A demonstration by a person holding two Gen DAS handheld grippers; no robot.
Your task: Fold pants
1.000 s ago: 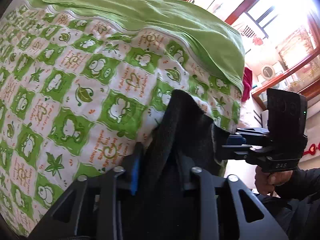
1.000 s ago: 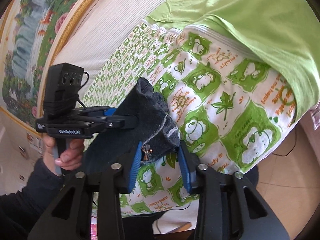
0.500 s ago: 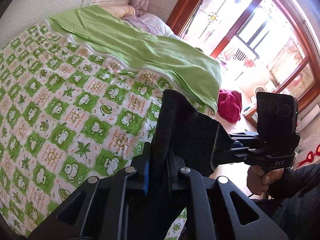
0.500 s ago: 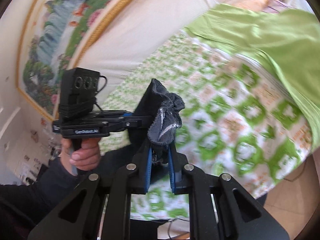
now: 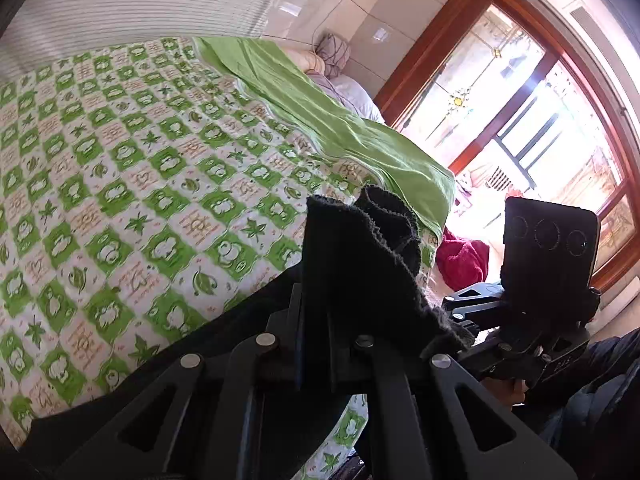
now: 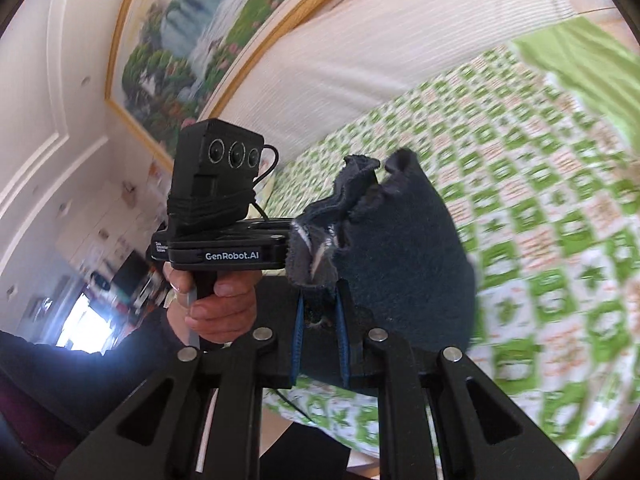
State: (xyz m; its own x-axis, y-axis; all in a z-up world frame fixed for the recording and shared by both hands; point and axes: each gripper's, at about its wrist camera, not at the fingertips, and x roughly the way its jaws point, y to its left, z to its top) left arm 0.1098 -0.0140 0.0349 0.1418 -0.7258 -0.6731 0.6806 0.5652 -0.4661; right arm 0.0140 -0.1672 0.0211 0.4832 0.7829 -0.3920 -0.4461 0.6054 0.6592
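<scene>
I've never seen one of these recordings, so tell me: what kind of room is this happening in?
Most likely a home bedroom. A bed with a green patterned quilt and a plain green sheet fills the view, pillows lie at its far end, and a framed landscape painting hangs above.

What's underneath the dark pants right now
The pants are lifted, pinched by the left tool and right tool. Below them lies the green patterned bedspread. The hanging cloth hides the bed edge beneath it.
</scene>
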